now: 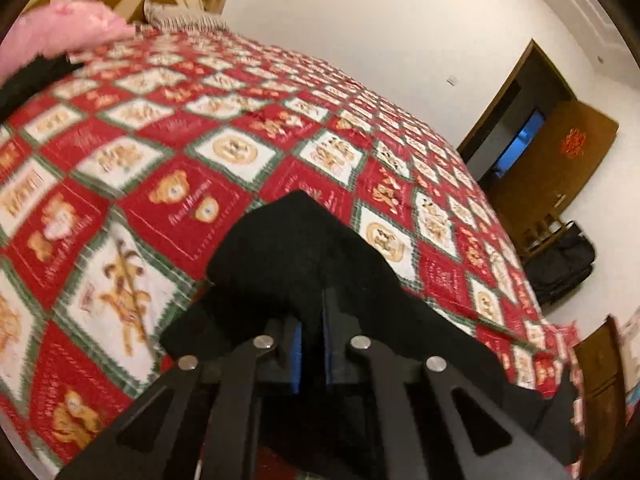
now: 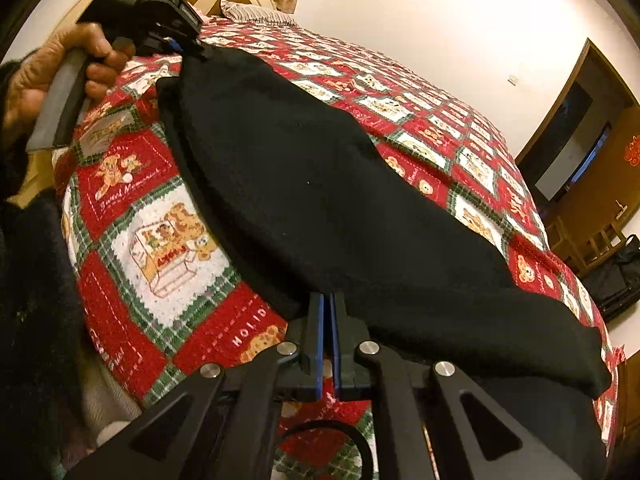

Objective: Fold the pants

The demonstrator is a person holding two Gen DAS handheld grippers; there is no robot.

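Clamped narrowly on black pants (image 2: 320,208), the right gripper (image 2: 329,312) and left gripper (image 1: 310,320) stretch them over a patchwork quilt (image 2: 160,240); uneven tension could skew the fold.

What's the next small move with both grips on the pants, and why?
Probably carry both held ends forward together across the bedspread to lay the fold. The left hand-held gripper and right hand-held gripper each look shut on the near edge of the black pants, which lie stretched between them.
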